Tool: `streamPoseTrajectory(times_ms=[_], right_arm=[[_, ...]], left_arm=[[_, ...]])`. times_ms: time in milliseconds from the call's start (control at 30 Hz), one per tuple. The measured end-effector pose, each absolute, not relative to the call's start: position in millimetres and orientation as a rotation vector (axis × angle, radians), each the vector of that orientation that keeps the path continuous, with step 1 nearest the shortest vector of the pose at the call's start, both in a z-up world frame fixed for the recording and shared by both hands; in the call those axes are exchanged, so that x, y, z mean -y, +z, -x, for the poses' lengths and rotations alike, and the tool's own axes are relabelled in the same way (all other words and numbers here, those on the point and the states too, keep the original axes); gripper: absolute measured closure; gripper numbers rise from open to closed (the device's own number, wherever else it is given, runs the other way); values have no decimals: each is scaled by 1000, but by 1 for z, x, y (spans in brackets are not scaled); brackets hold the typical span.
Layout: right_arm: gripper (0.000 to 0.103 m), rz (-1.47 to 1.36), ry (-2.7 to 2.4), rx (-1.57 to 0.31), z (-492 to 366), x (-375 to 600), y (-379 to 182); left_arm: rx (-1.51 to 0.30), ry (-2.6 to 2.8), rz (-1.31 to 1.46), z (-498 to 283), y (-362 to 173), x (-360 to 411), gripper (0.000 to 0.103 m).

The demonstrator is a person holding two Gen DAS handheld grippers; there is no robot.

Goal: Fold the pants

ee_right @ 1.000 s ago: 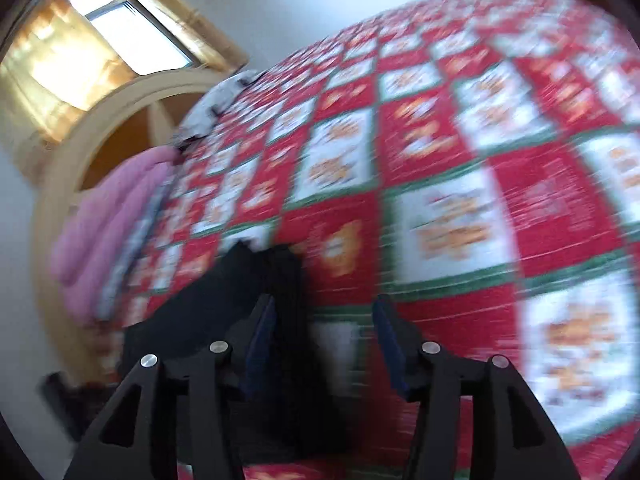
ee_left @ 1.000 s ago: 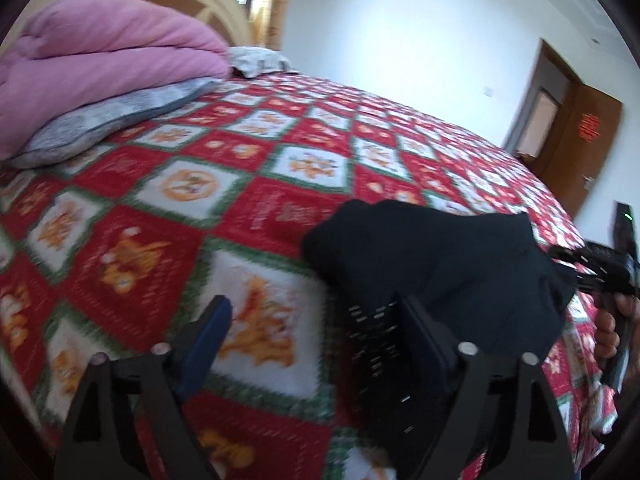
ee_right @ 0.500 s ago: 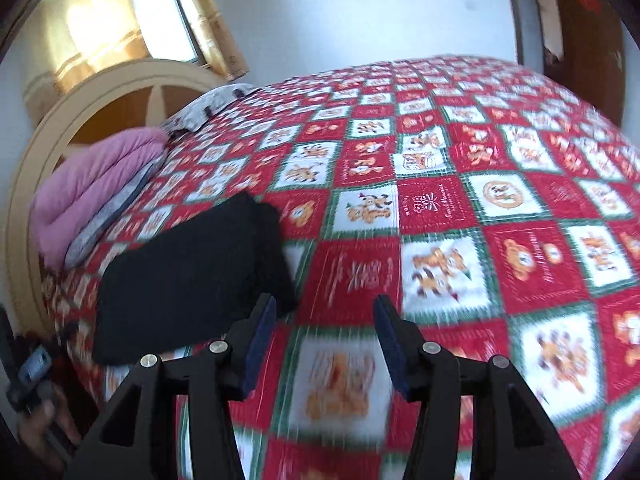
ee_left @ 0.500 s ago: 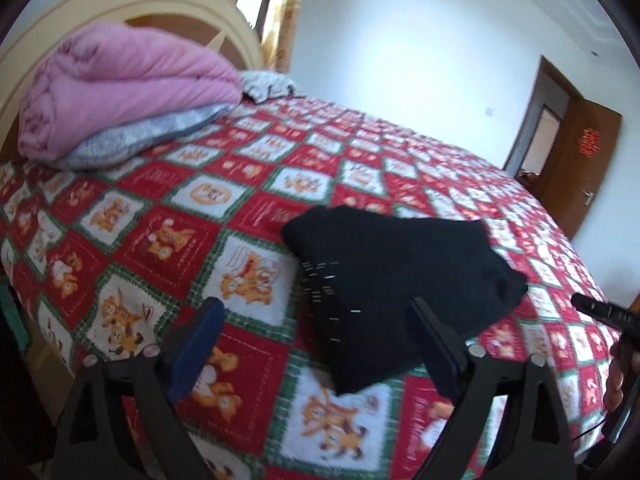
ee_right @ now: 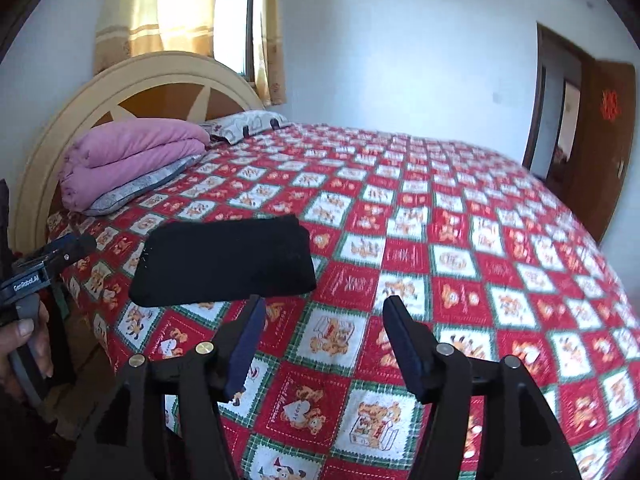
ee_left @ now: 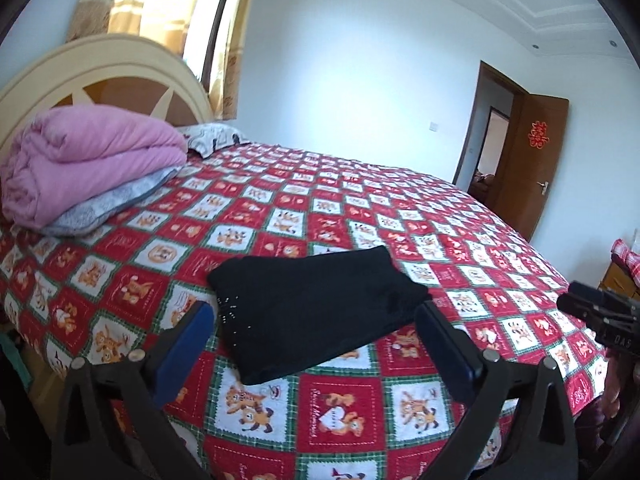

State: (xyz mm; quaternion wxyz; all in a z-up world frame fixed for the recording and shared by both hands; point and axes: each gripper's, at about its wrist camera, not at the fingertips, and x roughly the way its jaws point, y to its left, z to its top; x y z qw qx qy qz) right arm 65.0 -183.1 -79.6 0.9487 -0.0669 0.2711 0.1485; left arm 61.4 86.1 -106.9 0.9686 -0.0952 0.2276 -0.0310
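Note:
The black pants lie folded into a compact rectangle on the red patterned bedspread, near the bed's near edge. They also show in the right wrist view. My left gripper is open and empty, held back from the bed and above the pants. My right gripper is open and empty, held back to the right of the pants. Each gripper shows at the edge of the other's view: the right one and the left one.
A folded pink quilt on a grey pillow sits by the cream headboard. A patterned pillow lies behind it. An open wooden door stands at the far right. A window with yellow curtains is behind the headboard.
Both grippers have drawn back and up from the pants, which now lie folded on the bed, untouched. Both views show much more of the room.

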Motion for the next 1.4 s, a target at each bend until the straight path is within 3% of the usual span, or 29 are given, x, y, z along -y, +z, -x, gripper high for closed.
streamPoseTrajectory(times_ms=[1400], right_arm=[[40,132,339,-497,-41,173,-62]], left_arm=[[-402,-27,101,-49,-93,-66,0]])
